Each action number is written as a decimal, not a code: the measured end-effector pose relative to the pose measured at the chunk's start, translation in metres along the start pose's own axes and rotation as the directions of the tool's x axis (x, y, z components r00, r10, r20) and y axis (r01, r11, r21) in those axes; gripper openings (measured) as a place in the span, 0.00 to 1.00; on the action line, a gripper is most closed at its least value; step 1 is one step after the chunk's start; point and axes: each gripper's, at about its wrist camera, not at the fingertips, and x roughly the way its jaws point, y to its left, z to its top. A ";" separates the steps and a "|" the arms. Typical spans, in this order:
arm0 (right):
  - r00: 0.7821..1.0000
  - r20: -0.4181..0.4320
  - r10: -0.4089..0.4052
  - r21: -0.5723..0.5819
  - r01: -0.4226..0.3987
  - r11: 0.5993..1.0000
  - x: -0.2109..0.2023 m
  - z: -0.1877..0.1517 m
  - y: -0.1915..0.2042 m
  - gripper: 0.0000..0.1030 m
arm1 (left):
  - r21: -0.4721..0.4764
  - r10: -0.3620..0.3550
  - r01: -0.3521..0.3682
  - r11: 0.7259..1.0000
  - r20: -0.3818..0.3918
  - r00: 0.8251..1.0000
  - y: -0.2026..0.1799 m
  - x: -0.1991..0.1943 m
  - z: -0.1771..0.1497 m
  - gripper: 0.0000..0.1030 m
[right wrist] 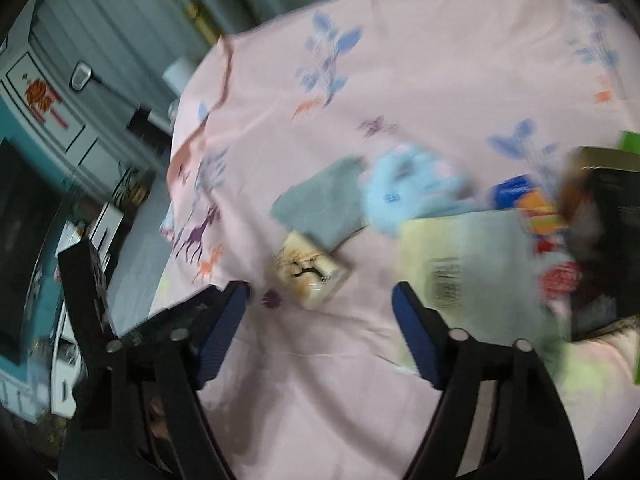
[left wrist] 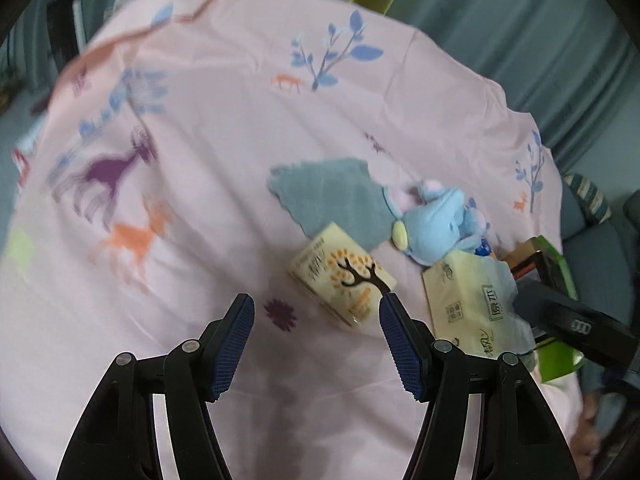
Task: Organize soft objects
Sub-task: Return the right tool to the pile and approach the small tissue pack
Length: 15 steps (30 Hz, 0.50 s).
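Above the pink sheet [left wrist: 224,128], left gripper [left wrist: 316,312] and right gripper [right wrist: 320,300] both apart, empty.

You're working in a home. Pink animal-print cloth [left wrist: 224,128], grey curtains [left wrist: 540,40], and a white cabinet [right wrist: 60,120] show it.

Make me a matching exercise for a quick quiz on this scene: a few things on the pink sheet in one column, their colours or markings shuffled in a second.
Things:
1. towel
2. plush toy
3. small tissue pack
4. large tissue pack

Colours or markings:
A. light blue with pink ears
B. pale yellow wrapper, dark printed characters
C. plain grey-green
D. cream with a dark tree and orange leaves

Pairs: 1-C, 2-A, 3-D, 4-B
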 end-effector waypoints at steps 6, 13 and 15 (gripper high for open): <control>0.988 -0.150 -0.031 -0.069 0.021 0.997 0.075 0.022 0.019 0.58 | -0.055 -0.002 0.000 0.999 -0.039 0.999 0.009 0.024 0.001 0.64; 0.973 -0.227 -0.035 -0.074 0.019 0.997 0.115 0.036 0.011 0.52 | -0.109 -0.017 0.010 0.994 -0.066 0.998 0.017 0.042 0.004 0.64; 0.969 -0.245 -0.036 -0.069 0.019 0.997 0.122 0.036 0.008 0.48 | -0.104 -0.014 0.008 0.995 -0.062 0.998 0.016 0.046 0.005 0.63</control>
